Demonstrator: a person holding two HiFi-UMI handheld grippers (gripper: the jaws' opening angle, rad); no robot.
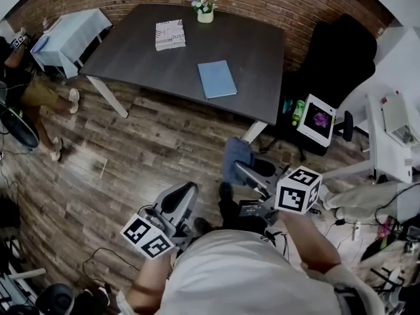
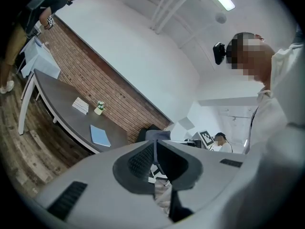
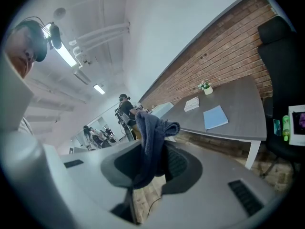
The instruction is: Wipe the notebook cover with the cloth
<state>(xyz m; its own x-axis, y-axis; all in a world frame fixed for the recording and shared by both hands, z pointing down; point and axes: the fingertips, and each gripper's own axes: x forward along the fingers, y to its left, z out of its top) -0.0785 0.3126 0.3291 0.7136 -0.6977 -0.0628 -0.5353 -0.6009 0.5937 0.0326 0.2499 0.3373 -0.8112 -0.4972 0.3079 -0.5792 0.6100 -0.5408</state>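
Note:
The light-blue notebook lies flat on the dark table, far ahead of both grippers; it also shows in the left gripper view and the right gripper view. My right gripper is shut on a dark blue cloth, which hangs bunched between its jaws. It is held in the air over the wooden floor, short of the table's near right corner. My left gripper is low at the left, its jaws shut together with nothing in them.
A white booklet and a small flower pot stand on the table's far side. A black office chair, a box and a green bottle are to the right. A cloth-covered table and a seated person are at the left.

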